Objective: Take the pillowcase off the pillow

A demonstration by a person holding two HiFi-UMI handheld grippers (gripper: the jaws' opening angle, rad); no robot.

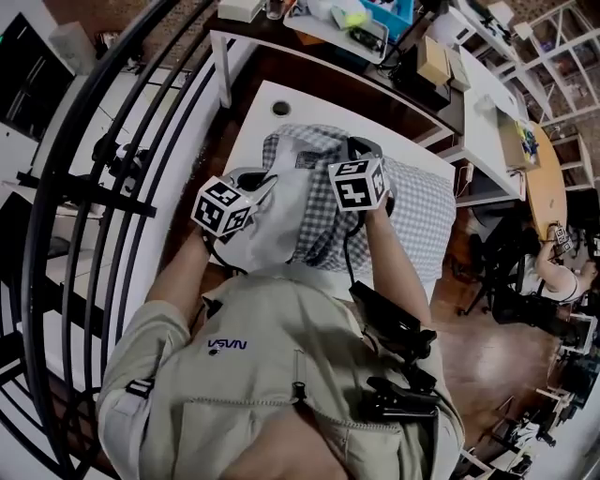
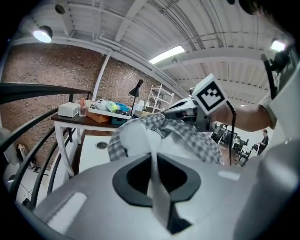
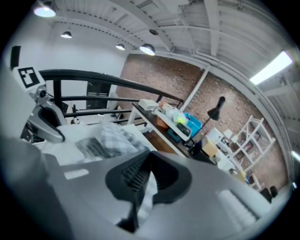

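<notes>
A white pillow [image 1: 281, 220] is lifted above the white table [image 1: 258, 108], half inside a grey-and-white checked pillowcase [image 1: 417, 211]. My left gripper [image 1: 258, 187] is shut on a fold of the pillow's plain white cloth [image 2: 157, 197], which runs up between its closed jaws [image 2: 153, 176]. To its right, my right gripper [image 1: 361, 155] is shut on the checked pillowcase edge [image 3: 149, 187], pinched between its jaws [image 3: 140, 187]. In the left gripper view the checked cloth [image 2: 192, 133] is bunched back from the bare pillow [image 2: 133, 140]. Both sets of fingertips are buried in cloth in the head view.
A black curved railing [image 1: 84, 187] runs close along the left. Behind the table stands a cluttered desk [image 1: 309, 28] with boxes and a lamp. More desks and a seated person [image 1: 562, 272] are at the right, over wooden floor.
</notes>
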